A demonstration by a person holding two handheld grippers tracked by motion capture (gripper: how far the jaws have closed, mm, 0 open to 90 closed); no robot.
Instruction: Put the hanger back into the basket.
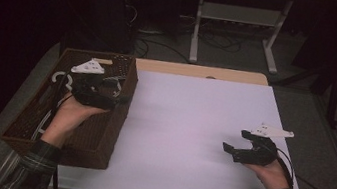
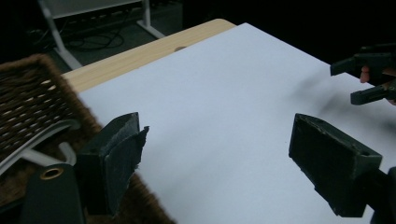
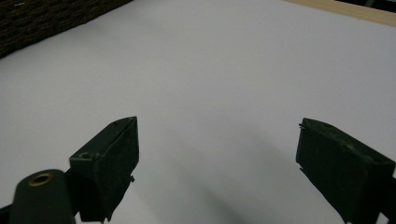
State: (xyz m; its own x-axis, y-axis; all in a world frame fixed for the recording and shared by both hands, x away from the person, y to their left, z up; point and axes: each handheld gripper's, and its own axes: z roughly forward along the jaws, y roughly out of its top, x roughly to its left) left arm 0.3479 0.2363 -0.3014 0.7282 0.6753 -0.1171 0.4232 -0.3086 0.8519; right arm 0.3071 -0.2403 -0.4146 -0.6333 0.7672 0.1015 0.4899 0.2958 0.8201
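Nearest, right of the wicker basket point(image 1: 115, 117), the right gripper point(image 1: 232, 149) hovers over the white table point(image 1: 187, 127) with jaws spread and empty, while farther off the left gripper point(image 1: 120, 98), also spread and empty, hangs over the basket's right rim.

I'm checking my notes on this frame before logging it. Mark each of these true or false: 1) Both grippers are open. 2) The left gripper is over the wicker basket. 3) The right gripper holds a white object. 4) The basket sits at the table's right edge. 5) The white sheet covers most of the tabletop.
1) True: the left gripper and the right gripper both have their fingers spread with nothing between them.
2) True: it hovers over the wicker basket.
3) False: it holds nothing.
4) False: the basket sits at the left edge.
5) True: the white sheet leaves a wooden strip bare at the far edge.
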